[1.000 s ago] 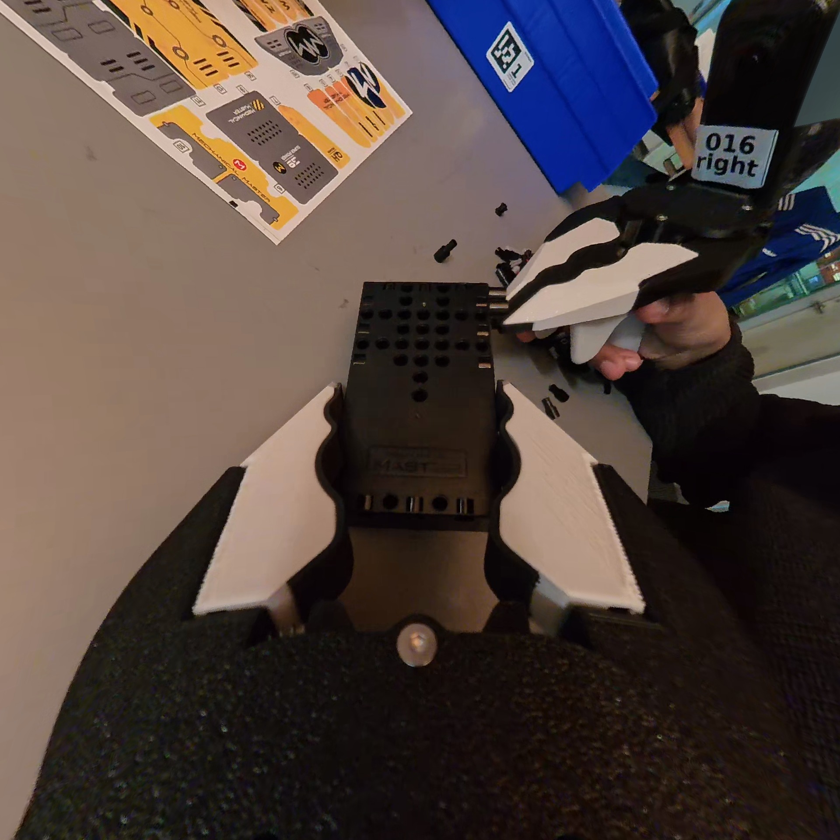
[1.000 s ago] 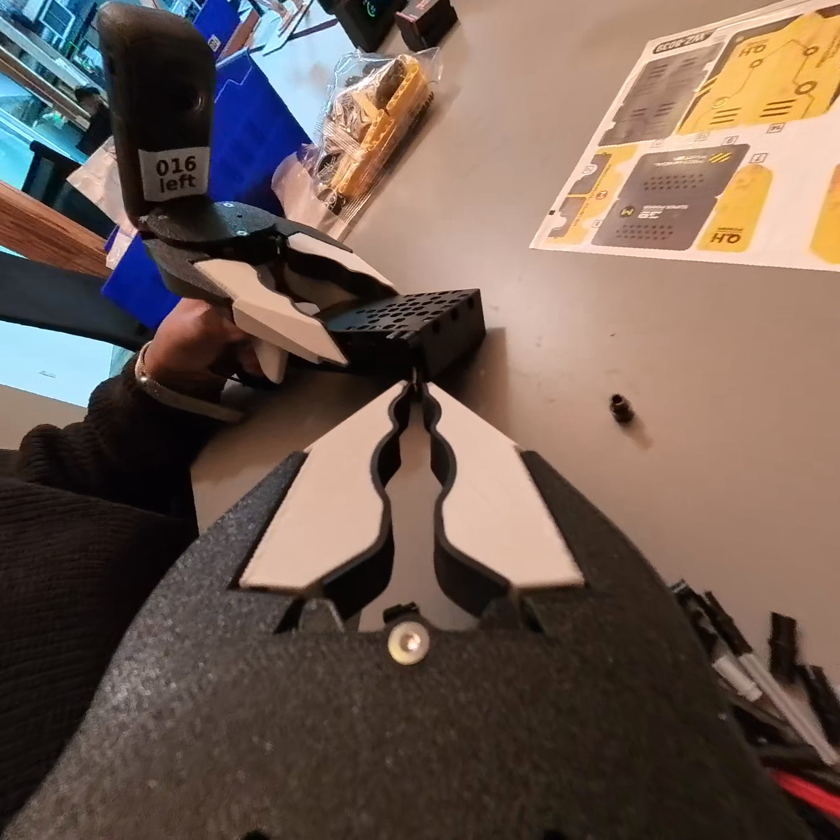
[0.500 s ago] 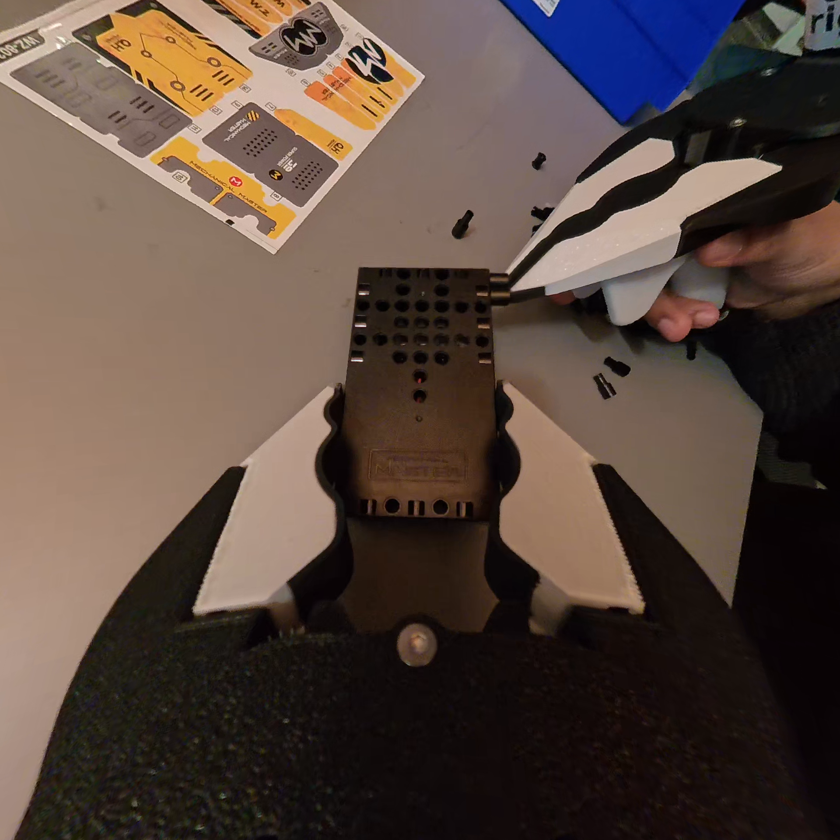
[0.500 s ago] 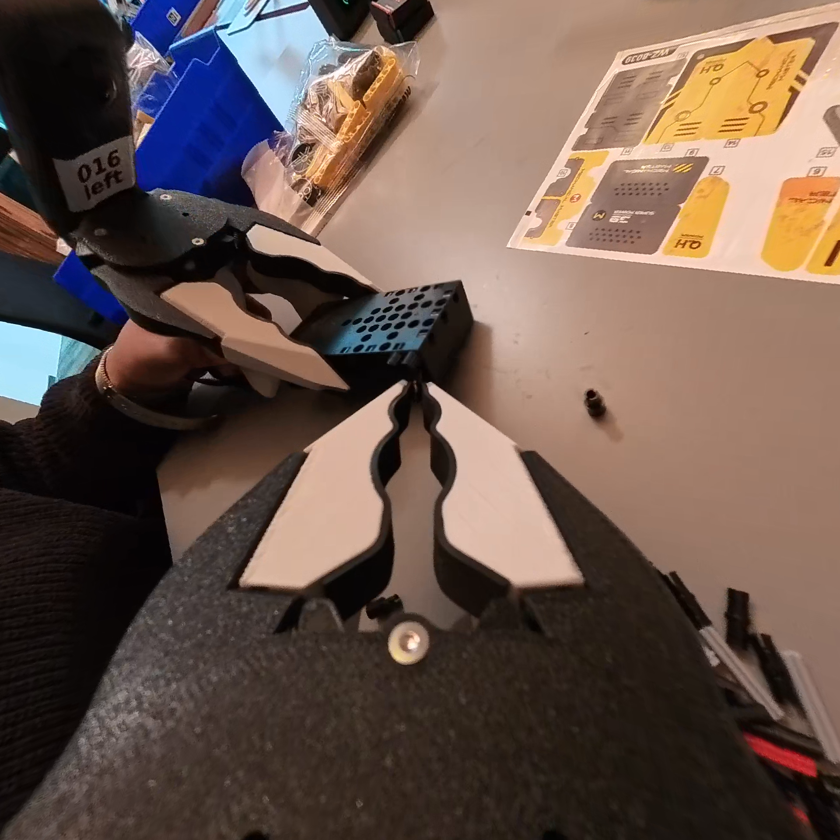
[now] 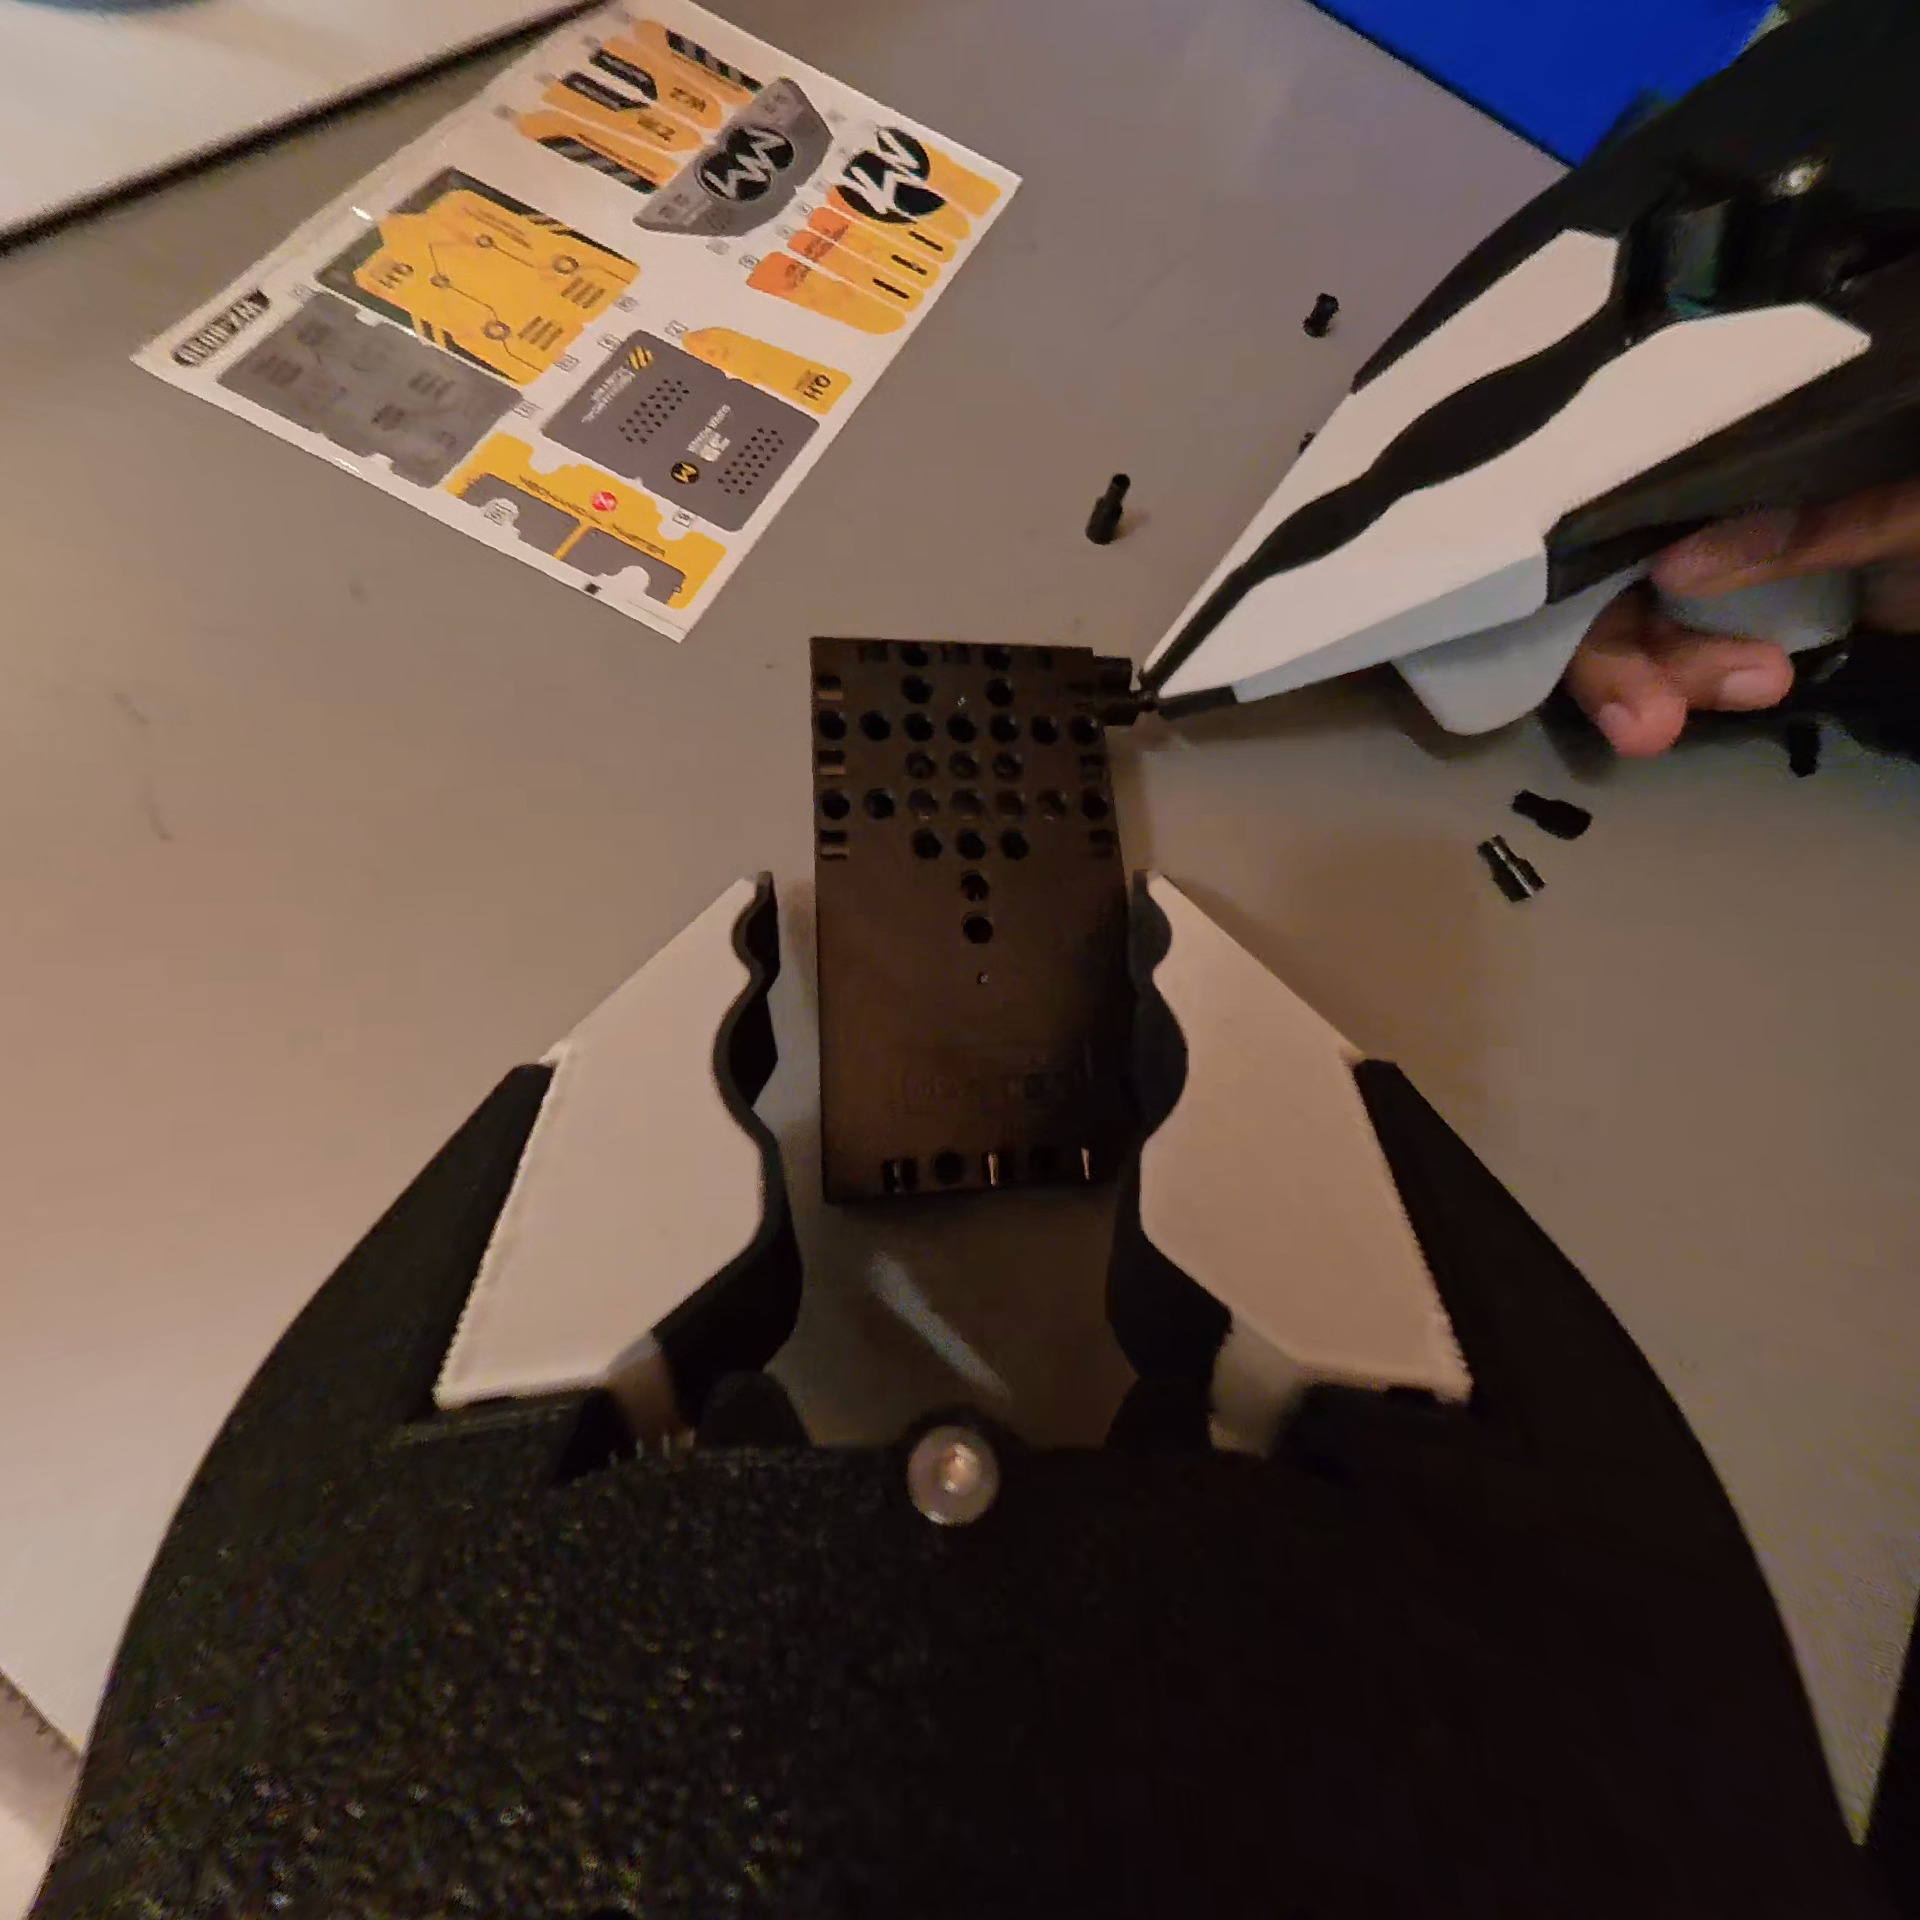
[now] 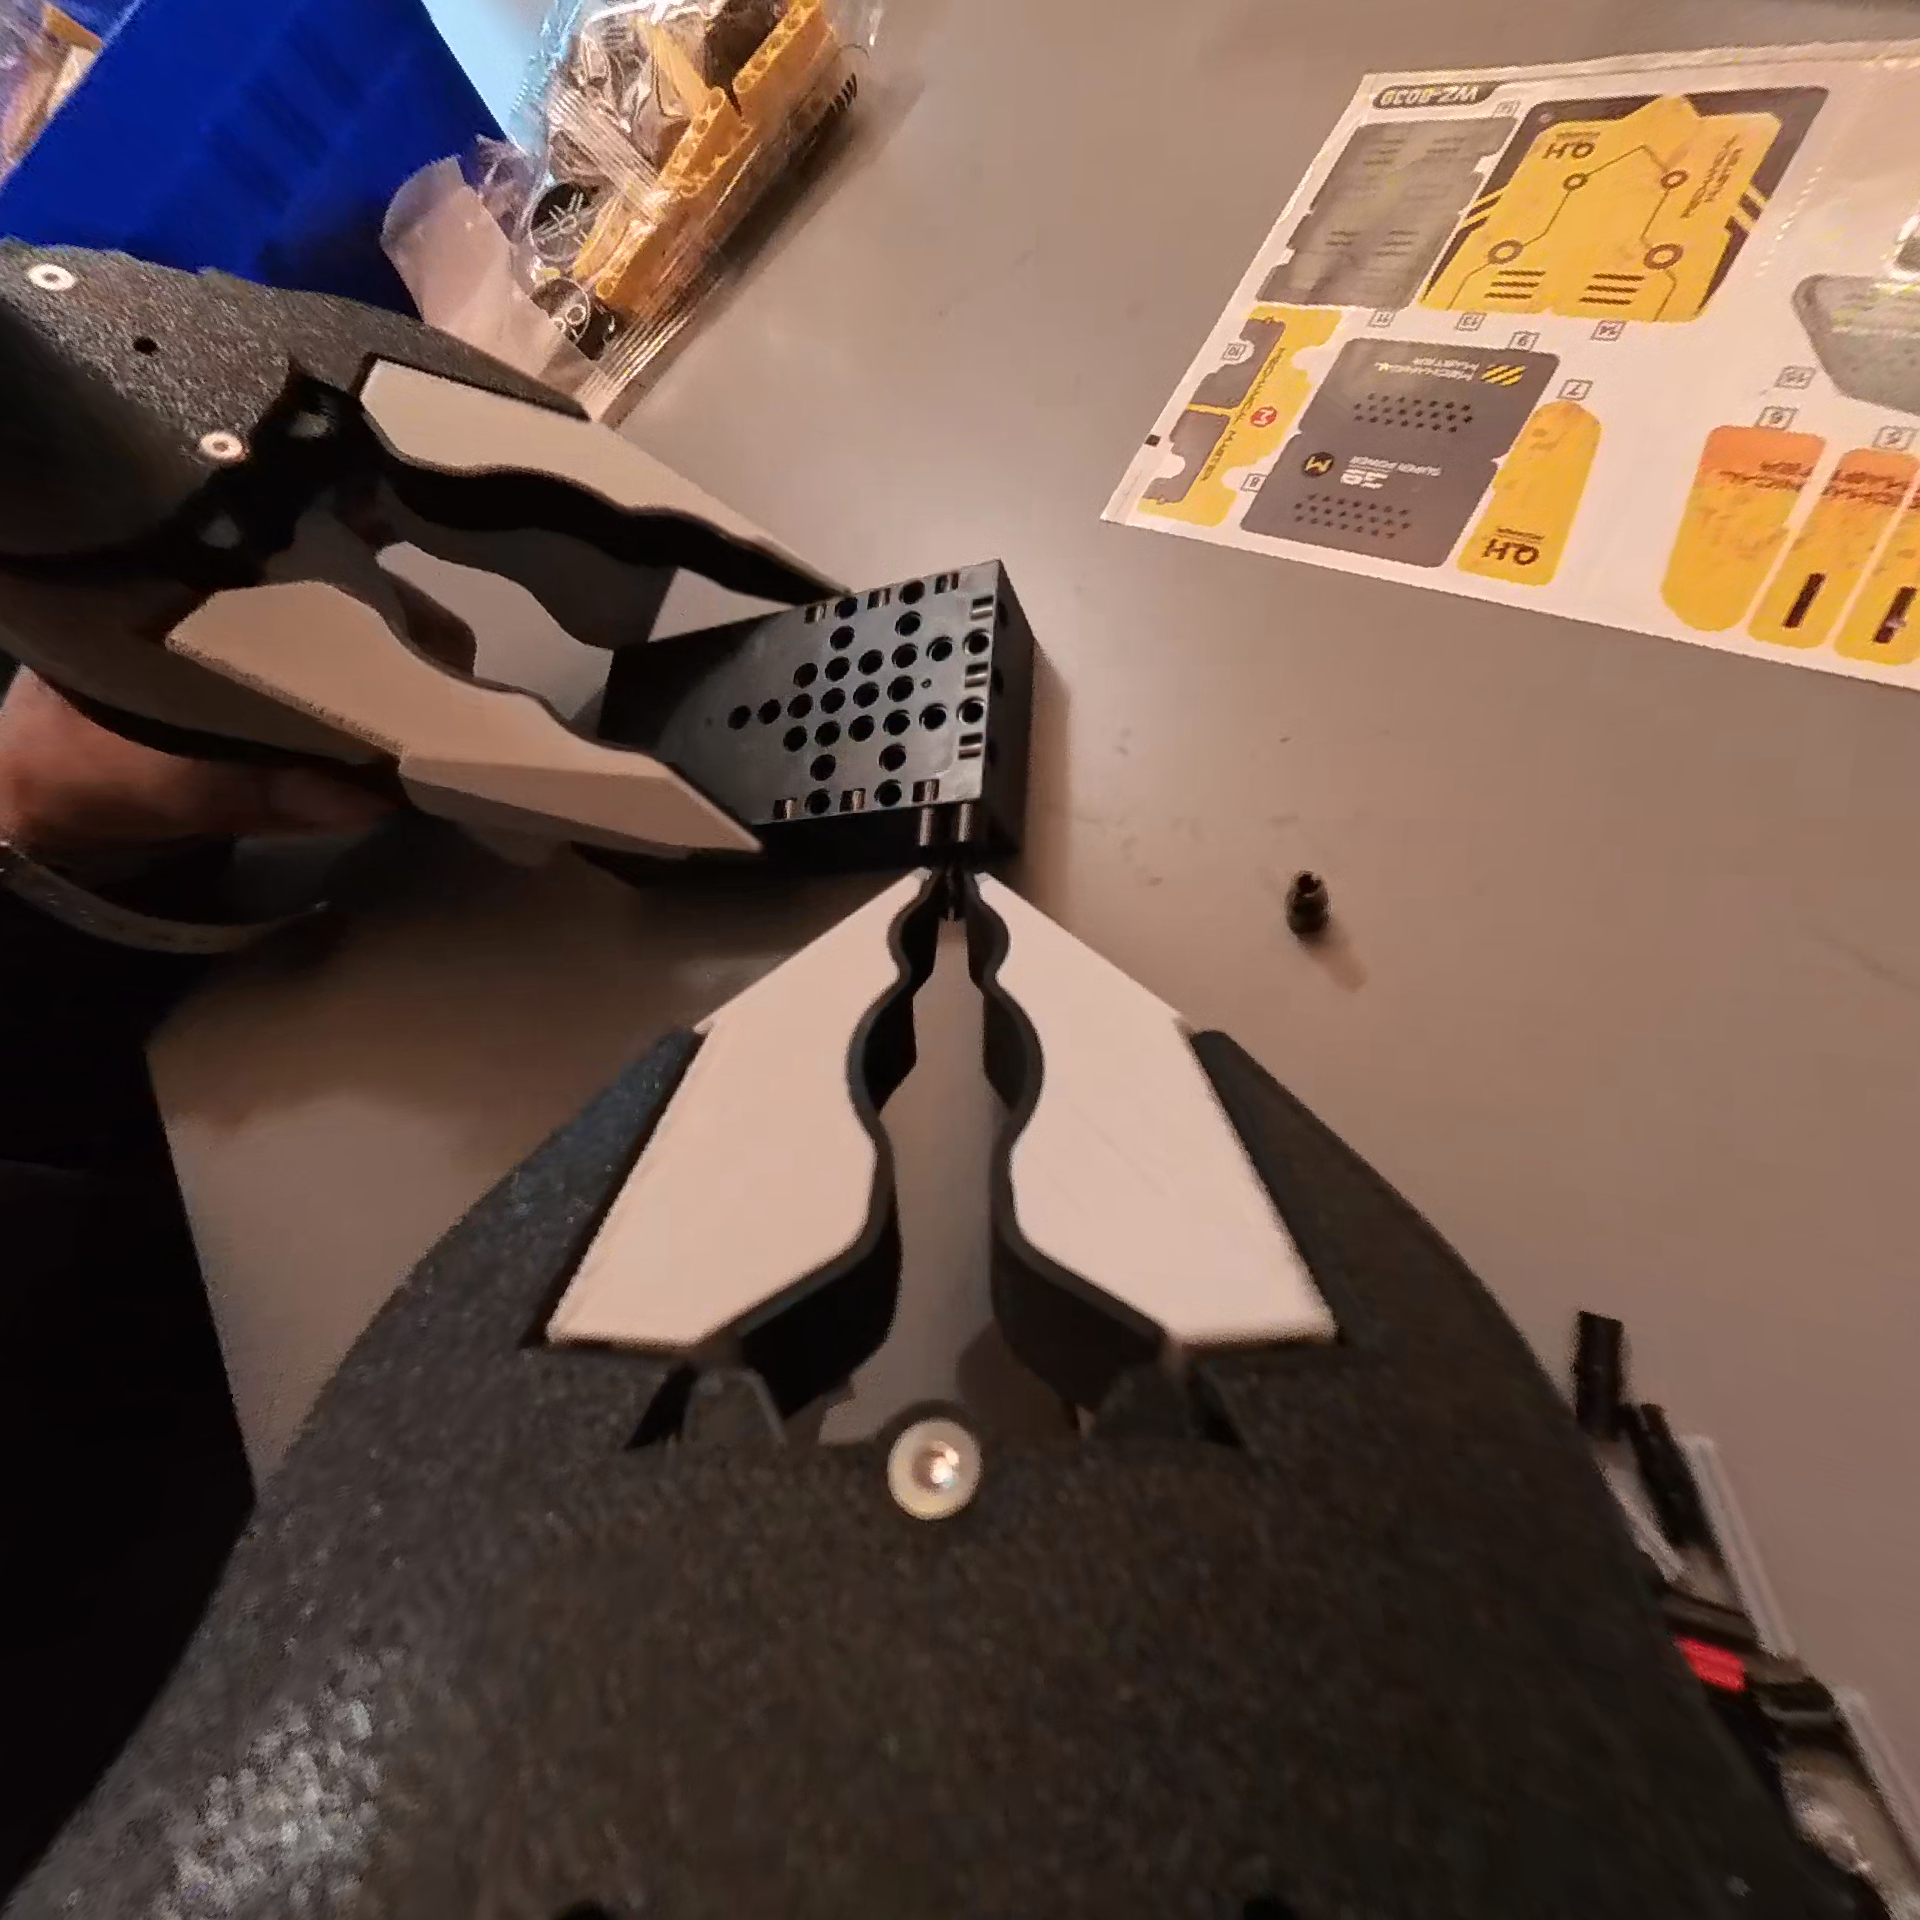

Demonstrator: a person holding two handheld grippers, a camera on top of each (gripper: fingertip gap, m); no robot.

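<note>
A black box [image 5: 966, 935] full of round holes lies on the grey table. My left gripper [image 5: 954, 883] is shut on its near half, one finger on each long side, though a thin strip of table shows by the left finger. My right gripper [image 6: 948, 888] is shut on a small black pin [image 6: 943, 842], pressing it against the side of the box [image 6: 883, 707] at its far corner. In the left wrist view the right gripper [image 5: 1153, 696] comes in from the right. In the right wrist view the left gripper [image 6: 790, 717] comes in from the left.
A yellow and grey sticker sheet [image 5: 582, 343] lies beyond the box. Loose black pins [image 5: 1107, 509] lie around it, one of them [image 6: 1309, 899] right of my right gripper. A bag of yellow parts [image 6: 686, 177] and a blue bin [image 6: 229, 135] stand behind. More parts [image 6: 1662, 1455] lie at the lower right. The left gripper's tips are roughly 6 cm from the right gripper's.
Both cameras have shifted and the box has turned slightly in view. The right gripper's tips stay at the same corner of the box with the pin. Both grips look unchanged.
</note>
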